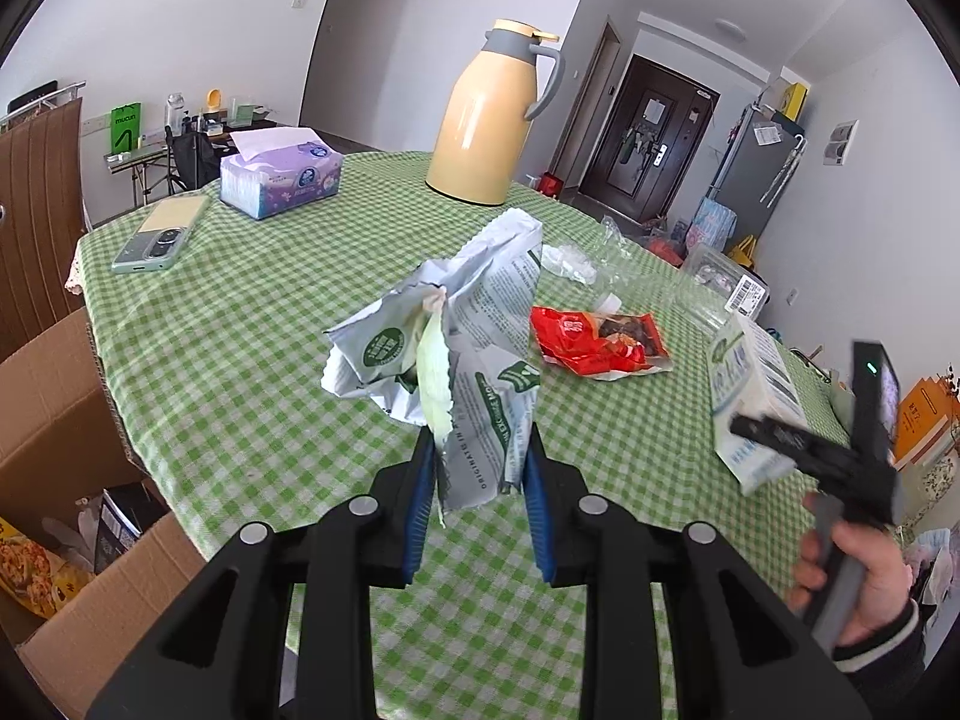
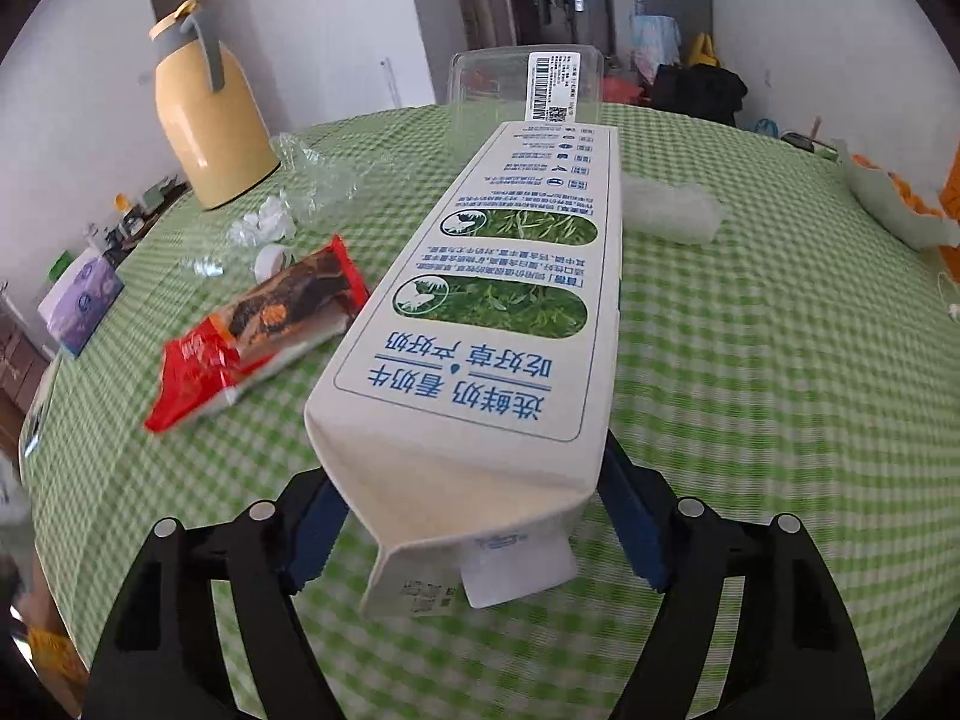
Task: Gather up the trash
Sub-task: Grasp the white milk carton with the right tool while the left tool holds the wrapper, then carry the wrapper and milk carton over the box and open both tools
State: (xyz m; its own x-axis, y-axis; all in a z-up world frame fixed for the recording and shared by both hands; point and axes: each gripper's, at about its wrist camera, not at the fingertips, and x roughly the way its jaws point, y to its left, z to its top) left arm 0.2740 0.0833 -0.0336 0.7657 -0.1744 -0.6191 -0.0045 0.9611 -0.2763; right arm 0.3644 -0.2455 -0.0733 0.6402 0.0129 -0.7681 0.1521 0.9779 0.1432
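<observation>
My left gripper point(image 1: 480, 438) is shut on a crumpled white and green paper wrapper point(image 1: 474, 312), held upright above the green checked tablecloth point(image 1: 240, 348). A white milk carton point(image 2: 498, 312) lies lengthwise on the cloth with its gabled top between the blue pads point(image 2: 630, 510) of my right gripper point(image 2: 474, 468). Both pads sit against the carton's sides. In the left wrist view the carton point(image 1: 750, 384) and the hand-held right gripper point(image 1: 786, 444) are at the right edge. A red snack wrapper point(image 2: 258, 330) lies left of the carton.
A yellow thermos jug point(image 1: 486, 120), a tissue box point(image 1: 279, 174) and a phone point(image 1: 159, 234) stand at the far side. A clear plastic box point(image 2: 522, 84), clear film point(image 2: 312, 174) and a white foam piece point(image 2: 666, 210) lie beyond the carton. An open cardboard box point(image 1: 60, 420) stands left of the table.
</observation>
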